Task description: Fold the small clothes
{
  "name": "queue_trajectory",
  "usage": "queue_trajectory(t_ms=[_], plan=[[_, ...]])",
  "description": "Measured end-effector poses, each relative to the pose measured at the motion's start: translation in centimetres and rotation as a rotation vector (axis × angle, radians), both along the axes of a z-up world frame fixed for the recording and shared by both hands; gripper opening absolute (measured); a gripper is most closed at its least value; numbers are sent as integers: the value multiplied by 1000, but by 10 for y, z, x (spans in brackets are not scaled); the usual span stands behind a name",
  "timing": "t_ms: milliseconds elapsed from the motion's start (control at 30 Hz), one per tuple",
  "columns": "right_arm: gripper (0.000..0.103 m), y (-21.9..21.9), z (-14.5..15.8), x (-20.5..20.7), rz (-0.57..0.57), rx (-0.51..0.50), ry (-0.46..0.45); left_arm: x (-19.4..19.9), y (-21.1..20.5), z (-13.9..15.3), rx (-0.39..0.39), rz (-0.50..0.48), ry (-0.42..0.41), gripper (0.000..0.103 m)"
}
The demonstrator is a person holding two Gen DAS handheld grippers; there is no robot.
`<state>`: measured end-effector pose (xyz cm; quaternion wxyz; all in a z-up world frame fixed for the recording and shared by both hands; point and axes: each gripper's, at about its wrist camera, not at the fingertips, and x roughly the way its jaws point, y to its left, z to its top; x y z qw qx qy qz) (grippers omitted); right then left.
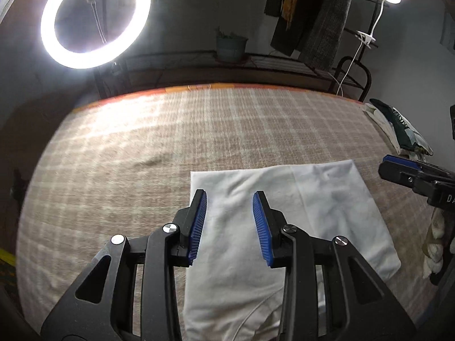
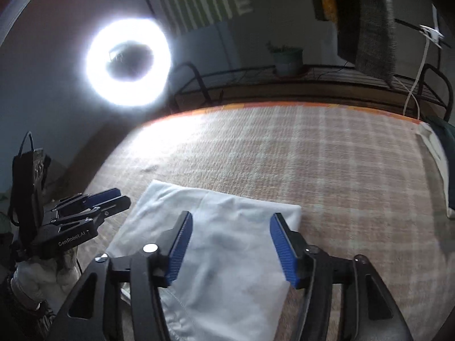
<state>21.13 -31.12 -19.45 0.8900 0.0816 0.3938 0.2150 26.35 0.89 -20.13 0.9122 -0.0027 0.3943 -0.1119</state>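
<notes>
A white garment (image 1: 284, 221) lies folded flat on the plaid blanket, and it also shows in the right wrist view (image 2: 227, 255). My left gripper (image 1: 229, 196) is open and empty, held just above the garment's left part. My right gripper (image 2: 231, 217) is open and empty above the garment's far right part. The right gripper shows in the left wrist view (image 1: 398, 167) at the right edge, beside the garment. The left gripper shows in the right wrist view (image 2: 113, 199) at the left, by the garment's left edge.
The beige plaid blanket (image 1: 170, 142) covers the bed. A ring light (image 1: 95, 20) stands behind the far edge. A dark metal rack (image 1: 284, 65) with a plant pot (image 1: 230, 47) and hanging clothes is beyond. More folded clothes (image 1: 398, 128) lie at the right edge.
</notes>
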Motion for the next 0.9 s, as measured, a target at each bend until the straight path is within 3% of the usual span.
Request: queue_trajectory(t_ms=[67, 133, 200, 300, 367, 467, 500, 600, 667, 700, 800, 900], plan=[[67, -8, 4, -8, -18, 13, -22, -10, 3, 9, 10, 0, -30, 35], [86, -14, 6, -17, -20, 4, -54, -14, 2, 14, 10, -2, -46, 35], [93, -19, 8, -30, -17, -30, -101, -18, 1, 17, 7, -8, -51, 35], [94, -21, 6, -36, -47, -114, -118, -23, -2, 16, 19, -14, -52, 35], [94, -25, 4, -37, -56, -141, -102, -21, -2, 11, 20, -26, -36, 44], [94, -34, -2, -34, -62, -151, -14, -12, 11, -2, -55, -16, 39, 47], [93, -40, -8, -31, -62, -123, 30, -7, 21, -10, -118, -4, 92, 47], [78, -54, -24, -26, -59, -35, 112, 7, 49, -33, -292, 48, 231, 47], [68, -62, -37, -23, -61, 32, 172, 13, 62, -48, -359, 82, 293, 47], [63, -66, -45, -22, -61, 76, 208, 14, 66, -53, -374, 94, 311, 47], [61, -75, -64, -16, -59, 196, 295, 18, 73, -65, -429, 87, 362, 47], [58, -77, -73, -11, -57, 281, 327, 19, 74, -73, -443, 89, 385, 47]])
